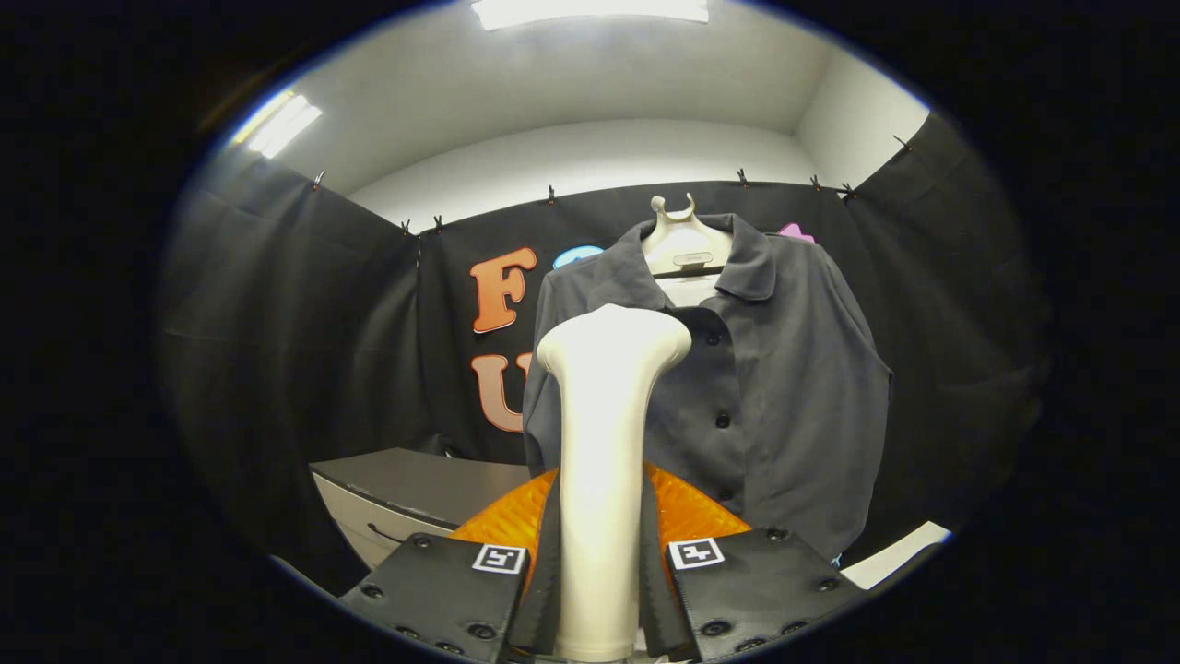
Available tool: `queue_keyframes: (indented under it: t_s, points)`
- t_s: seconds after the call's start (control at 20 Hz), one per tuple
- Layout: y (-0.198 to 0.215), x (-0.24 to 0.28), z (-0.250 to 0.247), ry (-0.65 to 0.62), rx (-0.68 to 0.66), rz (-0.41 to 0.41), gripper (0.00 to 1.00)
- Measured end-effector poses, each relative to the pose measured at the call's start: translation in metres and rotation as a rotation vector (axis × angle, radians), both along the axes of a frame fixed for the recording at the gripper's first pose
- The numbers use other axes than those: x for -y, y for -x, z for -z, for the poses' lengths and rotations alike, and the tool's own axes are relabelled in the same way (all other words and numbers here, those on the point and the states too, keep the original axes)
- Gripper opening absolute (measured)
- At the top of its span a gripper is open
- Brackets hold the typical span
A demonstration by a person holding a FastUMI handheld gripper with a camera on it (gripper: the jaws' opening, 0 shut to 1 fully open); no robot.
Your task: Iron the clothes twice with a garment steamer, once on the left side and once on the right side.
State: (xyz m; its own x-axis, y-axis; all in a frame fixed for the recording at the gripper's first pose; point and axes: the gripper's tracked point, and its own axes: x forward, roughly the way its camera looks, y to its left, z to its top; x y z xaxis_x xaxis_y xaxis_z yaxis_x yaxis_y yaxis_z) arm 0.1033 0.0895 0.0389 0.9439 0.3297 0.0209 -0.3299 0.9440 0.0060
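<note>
Gripper [599,590]: both fingers closed on the handle of the garment steamer [604,443], which stands upright between them. Grip looks firm and centred; no slack seen on either side.

Steamer head sits at the far end of the handle, facing the shirt [784,387]. Cannot tell whether head touches the fabric or stands just short of it.

Shirt: dark, buttoned, collar open, hung on a pale hanger [682,242] against the booth wall, far side of scene. Steamer head overlaps the shirt's left half, at chest level, left of the button row.

Other items: grey cabinet [406,498] low at near left; white surface [899,553] low at right.

Step in hand, by judgement: tool is already picked up and presented to the left panel, so approx. start of the left-side pass. Right side looks not yet addressed.

Next move calls for: hold head close to the cloth, keep the handle upright, run along the left panel top to bottom w/o snagging the buttons, then shift right past the placket for pass no. 2.
</note>
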Motion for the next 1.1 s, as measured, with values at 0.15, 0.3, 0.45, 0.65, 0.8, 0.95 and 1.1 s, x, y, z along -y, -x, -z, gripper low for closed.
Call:
queue_keyframes:
  t_s: [0.15, 0.3, 0.45, 0.65, 0.8, 0.95, 1.1]
  points:
    - [-0.015, 0.004, 0.002, -0.001, -0.003, 0.011, 0.42]
    - [-0.032, 0.002, 0.005, 0.002, -0.009, 0.017, 0.42]
    - [-0.047, 0.001, 0.008, 0.002, -0.021, 0.02, 0.43]
    - [-0.062, -0.001, 0.015, 0.018, -0.028, 0.015, 0.43]
    - [-0.072, -0.007, 0.013, 0.021, -0.03, 0.009, 0.43]
    - [-0.085, -0.008, 0.014, 0.034, -0.021, 0.031, 0.43]
    - [-0.087, -0.009, 0.018, 0.037, -0.019, 0.042, 0.43]
